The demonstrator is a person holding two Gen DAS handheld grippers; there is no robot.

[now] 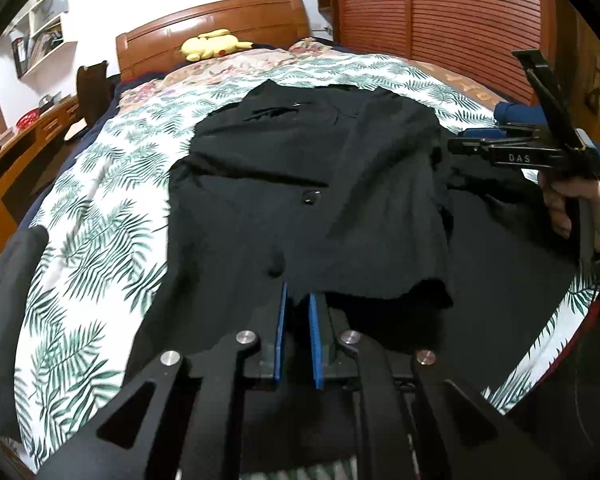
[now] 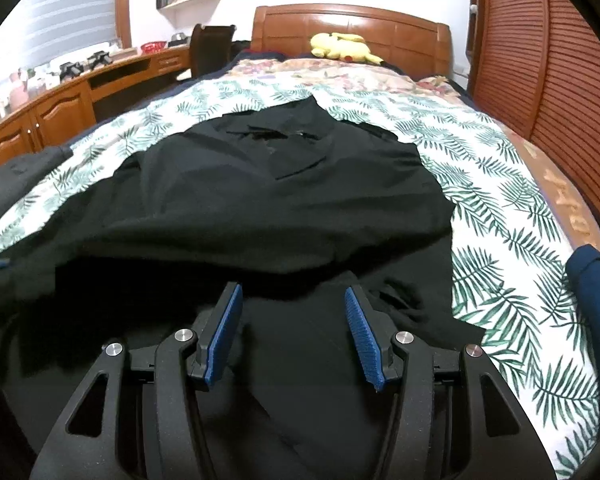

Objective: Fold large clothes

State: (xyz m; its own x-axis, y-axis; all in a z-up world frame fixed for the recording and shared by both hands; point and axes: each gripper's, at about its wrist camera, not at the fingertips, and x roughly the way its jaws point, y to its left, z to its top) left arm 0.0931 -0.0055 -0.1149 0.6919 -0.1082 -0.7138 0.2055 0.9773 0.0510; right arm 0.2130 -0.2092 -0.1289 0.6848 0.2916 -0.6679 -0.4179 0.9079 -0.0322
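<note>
Two views, one scene: each wrist camera is looking along its own fingers toward the headboard.
Bed [image 2: 500, 208]: it is filling most of both views, carrying a white cover printed with green fern leaves; a floral quilt is lying at its far end.
Black garment [image 1: 308, 184]: it is lying spread on the middle of the bed, collar toward the headboard, one side panel folded over the body; a dark button [image 1: 311, 199] is showing on its front.
Wardrobe [image 2: 548, 60]: its slatted reddish doors are standing along the right side of the bed.
Counter [image 2: 60, 100]: a wooden unit is running along the left wall under the window.
Left hand-held gripper [image 1: 298, 304]: its blue pads are standing nearly together, clenched on the near hem of the black garment.
Right hand-held gripper [image 2: 294, 292]: its jaws are standing apart, released, hovering over the near part of the black garment with nothing pinched between the pads; in the left view a hand [image 1: 560, 204] is holding its grip.
Plush toy [image 2: 342, 46]: a yellow one is lying against the headboard.
</note>
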